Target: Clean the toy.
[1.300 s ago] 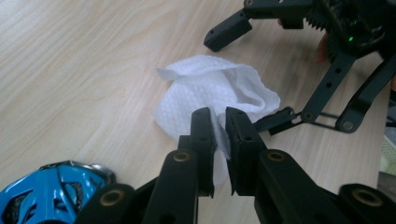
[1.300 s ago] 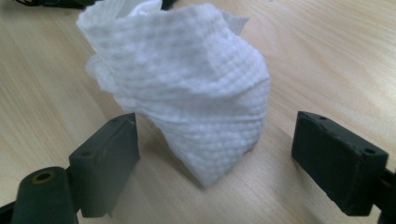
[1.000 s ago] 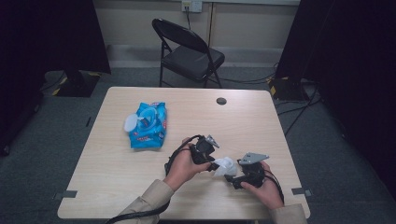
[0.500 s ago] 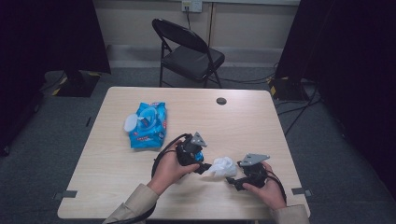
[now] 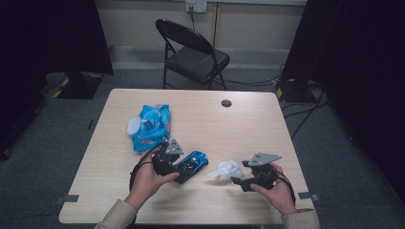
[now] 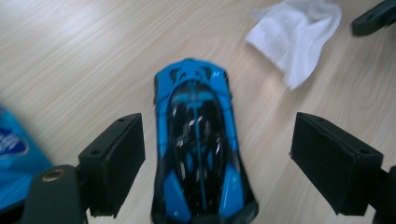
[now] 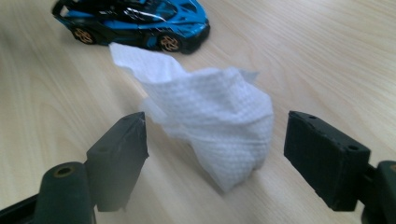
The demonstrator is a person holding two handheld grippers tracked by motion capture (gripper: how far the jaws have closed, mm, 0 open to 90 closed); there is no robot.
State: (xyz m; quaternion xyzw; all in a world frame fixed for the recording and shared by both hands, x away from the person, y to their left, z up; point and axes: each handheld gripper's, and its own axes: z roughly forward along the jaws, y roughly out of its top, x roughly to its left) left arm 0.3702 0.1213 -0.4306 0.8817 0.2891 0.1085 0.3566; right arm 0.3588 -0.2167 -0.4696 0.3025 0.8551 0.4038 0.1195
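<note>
The blue toy car (image 5: 192,163) lies on the table (image 5: 248,124) near its front edge, long axis diagonal, one end toward the crumpled white wipe (image 5: 226,170). The left gripper (image 5: 184,174) straddles it, jaws wide. The right gripper (image 5: 236,181), also wide, flanks the wipe. Half a second ago the left gripper was close to the wipe; now it is at the car.

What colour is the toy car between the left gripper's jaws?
The toy sports car is bright blue with black top panels, clearest in the left gripper view.
</note>
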